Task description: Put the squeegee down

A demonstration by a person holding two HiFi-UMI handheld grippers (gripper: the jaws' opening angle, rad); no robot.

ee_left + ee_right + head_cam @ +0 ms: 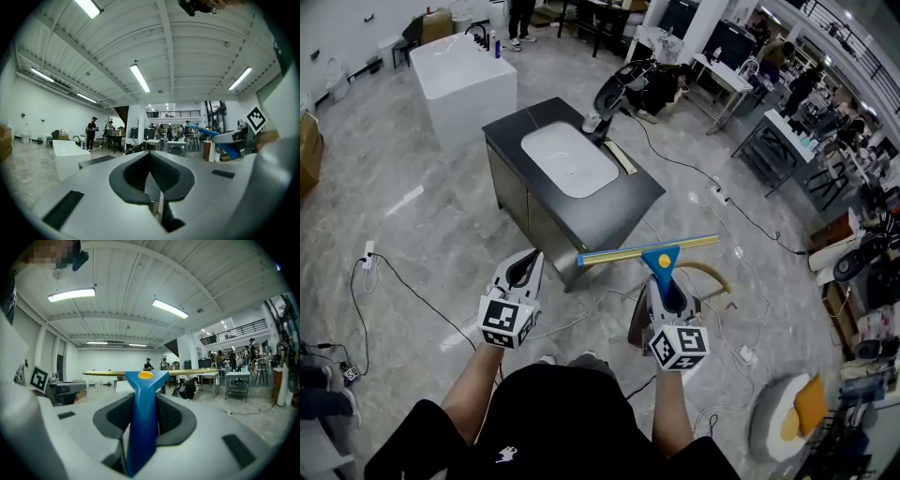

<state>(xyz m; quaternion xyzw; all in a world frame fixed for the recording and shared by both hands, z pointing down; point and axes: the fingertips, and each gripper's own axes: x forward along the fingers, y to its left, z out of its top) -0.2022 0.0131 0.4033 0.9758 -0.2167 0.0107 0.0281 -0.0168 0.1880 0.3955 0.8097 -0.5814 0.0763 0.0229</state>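
From the head view, the right tool (667, 292) is shut tight on the blue handle of the squeegee (661, 253). The squeegee is up in the air, just in front of the near corner of the dark tabletop (623, 202), with its long yellow blade lying flat across. The left tool (525, 270) is on the near left of the tabletop and holds nothing. A white sink bowl (570, 159) sits in the tabletop, and a black tap (614, 94) stands at its far edge. A white tub (464, 80) is far behind the tabletop, to the left. Cords (403, 281) lie on the floor (422, 197) near it. In the left gripper view, the left tool (153, 199) has its jaws pressed together and empty, with the tub (65, 152) beyond. In the right gripper view, the right tool (143, 427) squeezes the squeegee (143, 399) handle from both sides, and the blade sticks out past the jaws.
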